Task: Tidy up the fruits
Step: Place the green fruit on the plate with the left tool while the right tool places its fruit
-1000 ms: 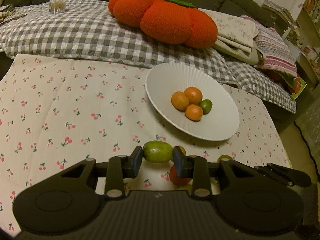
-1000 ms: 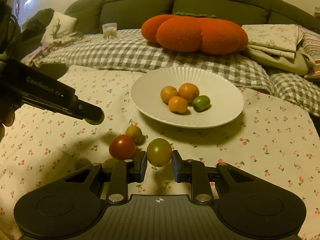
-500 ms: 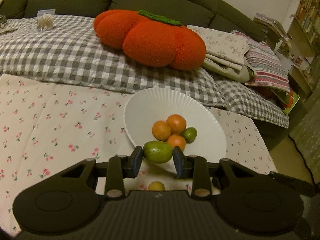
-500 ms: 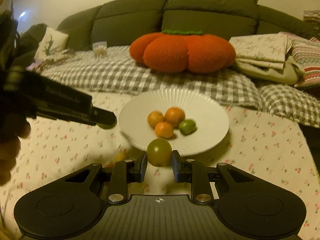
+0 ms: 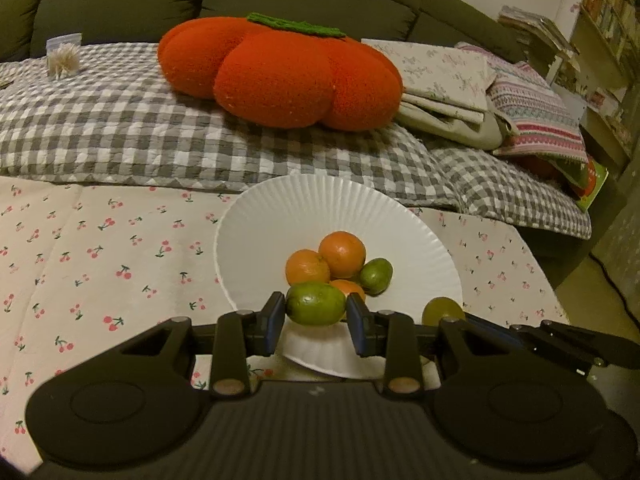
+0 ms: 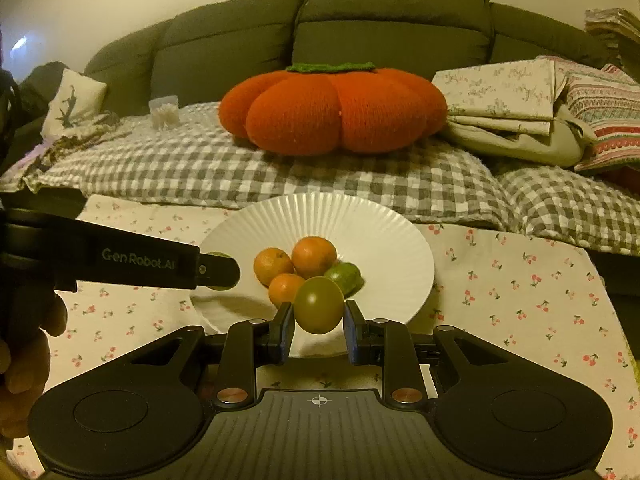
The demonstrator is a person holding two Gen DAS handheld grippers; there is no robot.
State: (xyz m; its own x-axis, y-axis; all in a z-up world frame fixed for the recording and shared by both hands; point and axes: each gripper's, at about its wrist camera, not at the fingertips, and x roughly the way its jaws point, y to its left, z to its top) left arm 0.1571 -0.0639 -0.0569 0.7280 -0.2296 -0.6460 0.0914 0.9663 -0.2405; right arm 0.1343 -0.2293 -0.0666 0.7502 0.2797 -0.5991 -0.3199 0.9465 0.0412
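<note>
A green lime point(image 5: 315, 304) is held between the pads of the left tool point(image 5: 316, 316), above the near rim of the white ribbed plate point(image 5: 280, 216). A round olive-green fruit point(image 6: 319, 305) is pinched in the right tool point(image 6: 318, 330). Three oranges point(image 5: 342, 254) and a small lime point(image 5: 376, 276) lie together in the plate.

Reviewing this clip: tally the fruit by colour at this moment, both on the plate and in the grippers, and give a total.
Round orange citrus fruits on the white ribbed plate: 3
Small green lime on the plate: 1
Oval green lime in the left gripper: 1
Round olive-green fruit in the right gripper: 1
Total: 6
</note>
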